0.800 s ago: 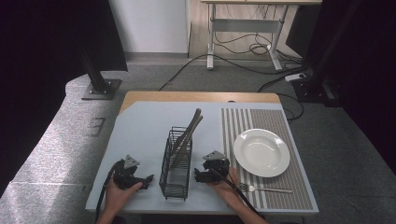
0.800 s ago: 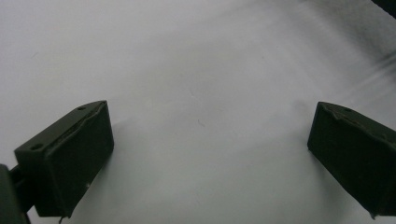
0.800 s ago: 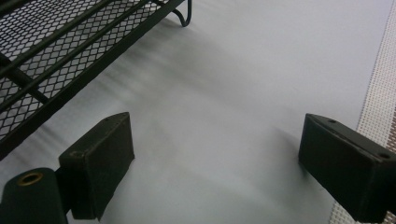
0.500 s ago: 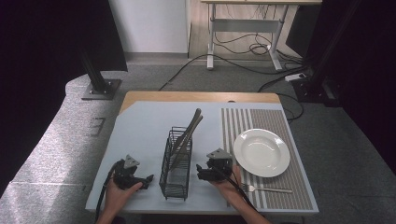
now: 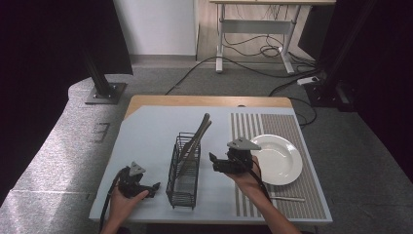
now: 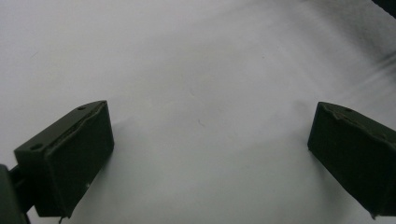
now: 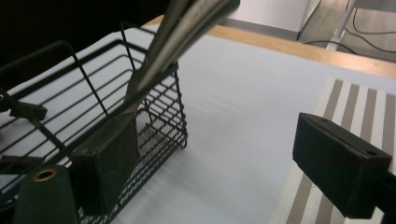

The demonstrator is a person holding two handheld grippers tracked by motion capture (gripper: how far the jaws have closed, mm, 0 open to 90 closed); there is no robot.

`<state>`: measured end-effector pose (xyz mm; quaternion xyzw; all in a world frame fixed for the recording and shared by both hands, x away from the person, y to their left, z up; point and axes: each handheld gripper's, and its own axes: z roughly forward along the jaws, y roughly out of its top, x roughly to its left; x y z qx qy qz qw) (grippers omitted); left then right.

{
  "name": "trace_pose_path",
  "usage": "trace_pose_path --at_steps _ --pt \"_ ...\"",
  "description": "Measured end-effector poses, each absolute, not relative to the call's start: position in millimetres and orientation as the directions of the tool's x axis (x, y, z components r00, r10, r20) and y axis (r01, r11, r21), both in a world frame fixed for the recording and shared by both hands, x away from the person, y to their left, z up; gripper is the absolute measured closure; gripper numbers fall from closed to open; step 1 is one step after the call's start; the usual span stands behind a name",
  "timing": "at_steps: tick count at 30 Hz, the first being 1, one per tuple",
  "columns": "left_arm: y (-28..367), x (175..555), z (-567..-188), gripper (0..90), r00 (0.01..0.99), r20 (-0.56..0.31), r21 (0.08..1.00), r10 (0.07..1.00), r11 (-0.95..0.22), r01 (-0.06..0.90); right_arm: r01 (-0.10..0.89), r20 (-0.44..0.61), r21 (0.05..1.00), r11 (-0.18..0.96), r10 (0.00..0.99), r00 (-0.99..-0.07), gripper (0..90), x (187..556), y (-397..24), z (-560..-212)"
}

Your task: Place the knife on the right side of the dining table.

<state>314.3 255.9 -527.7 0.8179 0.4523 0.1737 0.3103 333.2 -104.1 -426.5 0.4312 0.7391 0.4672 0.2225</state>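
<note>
Right gripper risen toward wire basket, gaping empty, utensils close-up.

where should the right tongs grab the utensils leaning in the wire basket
On the handles sticking out above the far rim of the wire basket. They lean up and away, clear of the wires, so bring the open right tongs in from the plate side, across them.

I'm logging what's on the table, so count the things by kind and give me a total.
Wire basket: 1
Long utensils leaning in the basket: 2
White plate: 1
Striped placemat: 1
Utensil lying on the placemat: 1
Total: 6
</note>
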Motion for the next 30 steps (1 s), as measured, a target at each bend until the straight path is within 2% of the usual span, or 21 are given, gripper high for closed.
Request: trace_pose_path --at_steps 15,30 --pt "256 314 -528 0.0 0.53 0.004 0.666 0.848 -0.398 0.631 0.368 0.042 0.905 0.213 0.816 -0.576 19.7 355 -89 -397" --pt "256 314 -528 0.0 0.531 0.005 0.666 0.848 -0.399 0.631 0.353 0.065 0.918 0.181 0.809 -0.584 23.1 386 -77 -384"
